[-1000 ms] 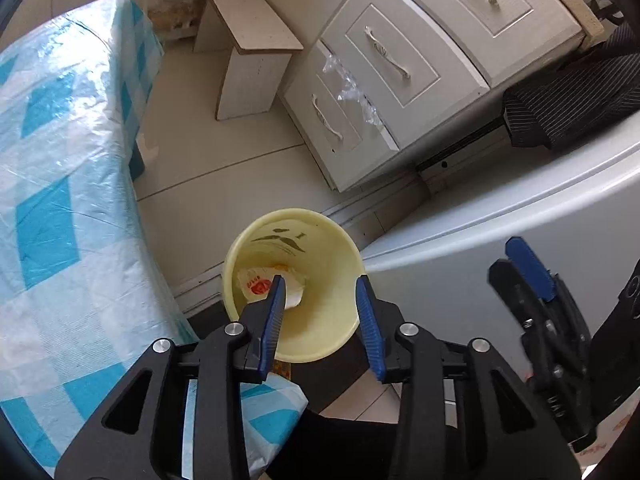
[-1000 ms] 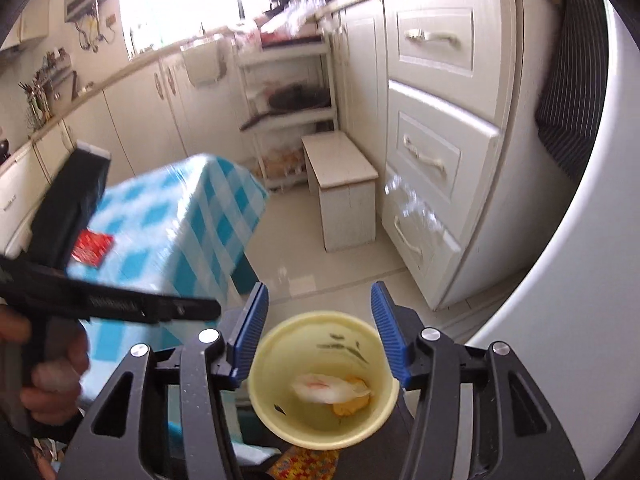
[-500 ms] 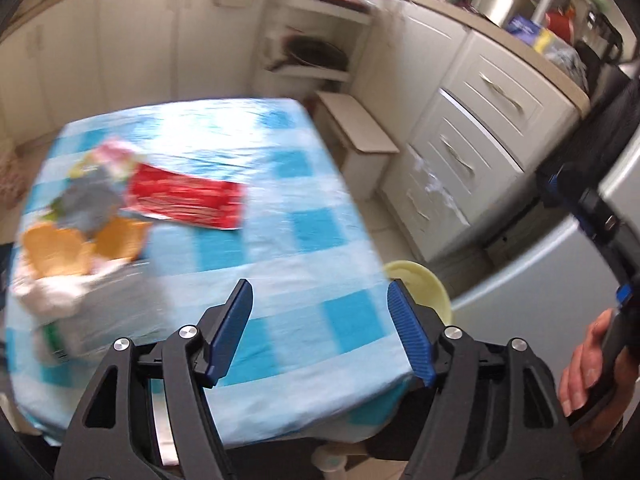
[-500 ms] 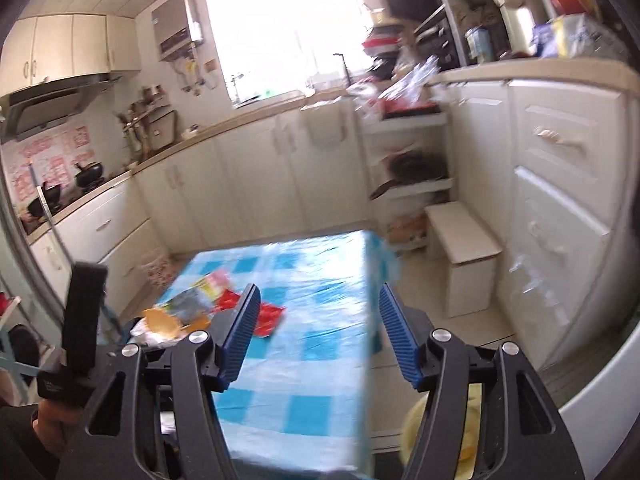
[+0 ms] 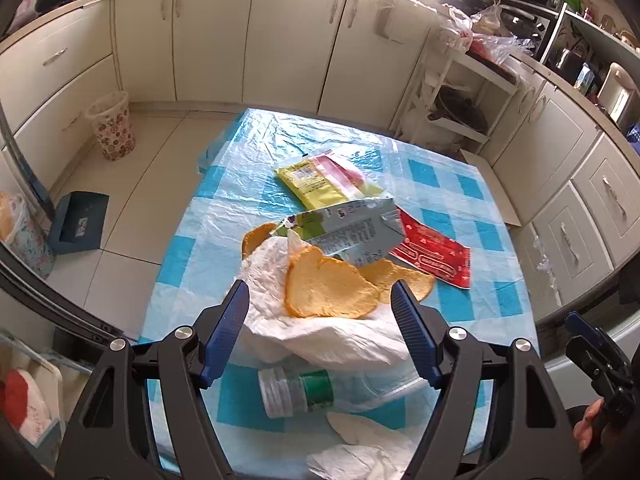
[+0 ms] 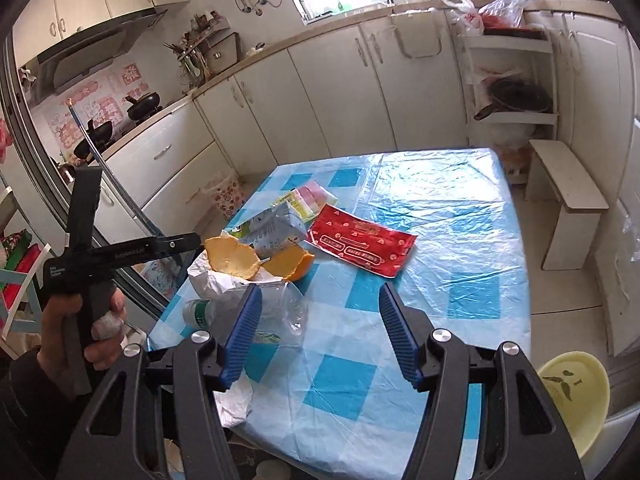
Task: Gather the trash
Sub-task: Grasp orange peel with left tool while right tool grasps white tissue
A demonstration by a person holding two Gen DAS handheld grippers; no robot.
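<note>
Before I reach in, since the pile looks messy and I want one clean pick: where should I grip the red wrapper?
Take the red wrapper by its free corner on the bare tablecloth, coming from the right with the right gripper. It lies flat. Its other end sits against the carton and orange peel, so open fingers there would likely snag them.

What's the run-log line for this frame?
phase: reaching for next trash | left gripper: open, above orange peel on tissue | right gripper: open, empty | bottle, red wrapper on table | yellow bin beside table
</note>
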